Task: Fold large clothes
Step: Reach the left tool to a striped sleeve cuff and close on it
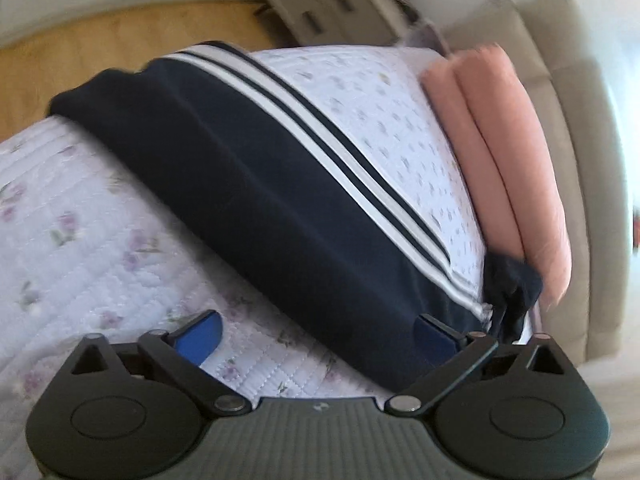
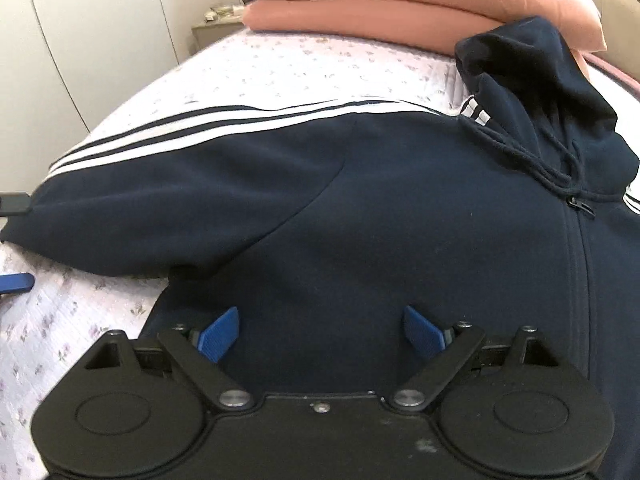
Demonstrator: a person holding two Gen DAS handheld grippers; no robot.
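Note:
A navy zip hoodie [image 2: 360, 216] with white sleeve stripes lies spread on a floral quilted bed [image 2: 256, 72]. Its sleeve [image 2: 168, 184] stretches out to the left and its hood [image 2: 532, 80] lies bunched at the upper right. My right gripper [image 2: 322, 332] is open, low over the hoodie's body. My left gripper [image 1: 316, 334] is open beside the striped sleeve [image 1: 248, 168]; one blue pad is over the quilt [image 1: 72, 240], the other at the sleeve's edge. The left gripper's fingertips [image 2: 16, 282] show at the left edge of the right wrist view, near the cuff.
Folded salmon-pink bedding [image 2: 400, 4] is stacked at the head of the bed, also seen in the left wrist view [image 1: 504, 160]. A beige headboard [image 1: 576, 128], a small drawer cabinet [image 1: 332, 4], wooden floor [image 1: 100, 48] and white wardrobe doors [image 2: 80, 40] surround the bed.

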